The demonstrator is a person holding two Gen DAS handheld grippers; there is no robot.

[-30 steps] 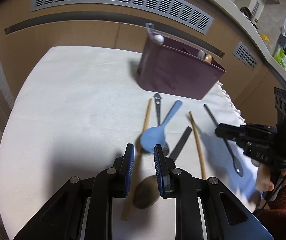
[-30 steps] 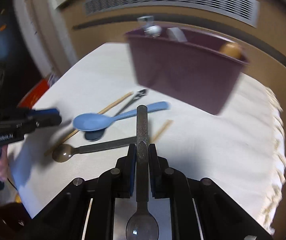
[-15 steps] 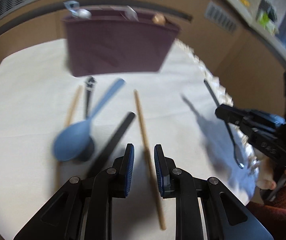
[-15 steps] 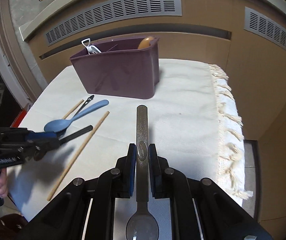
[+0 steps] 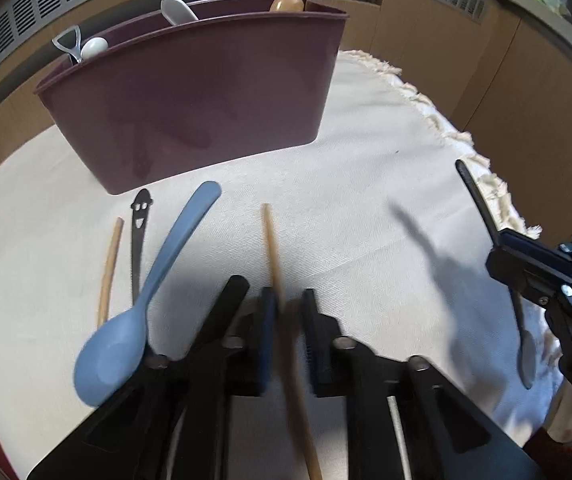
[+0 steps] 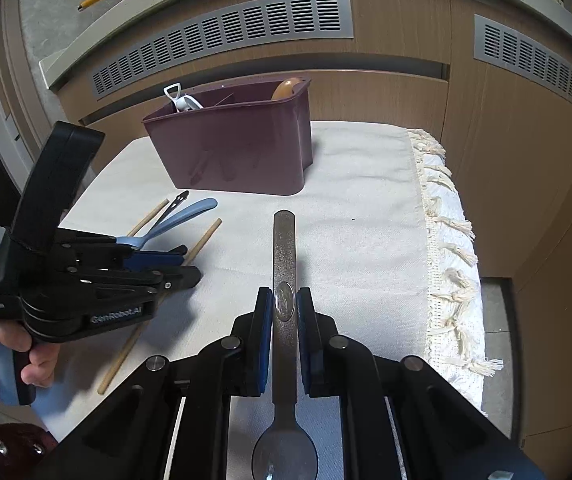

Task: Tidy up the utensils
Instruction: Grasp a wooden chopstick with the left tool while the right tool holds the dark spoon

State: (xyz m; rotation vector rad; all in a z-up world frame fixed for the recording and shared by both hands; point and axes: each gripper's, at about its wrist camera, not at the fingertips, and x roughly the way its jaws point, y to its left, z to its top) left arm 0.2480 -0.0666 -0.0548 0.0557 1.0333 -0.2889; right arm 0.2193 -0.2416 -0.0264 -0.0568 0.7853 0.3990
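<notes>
I am working in what is looking like a home: a fringed cloth is covering the table, and wooden cabinets with vent grilles are standing beyond it.

- Left gripper: held low over the table, fingers parted, one on each side of a wooden chopstick.
- Right gripper: raised, fingers clamped on a metal spoon's handle.
</notes>
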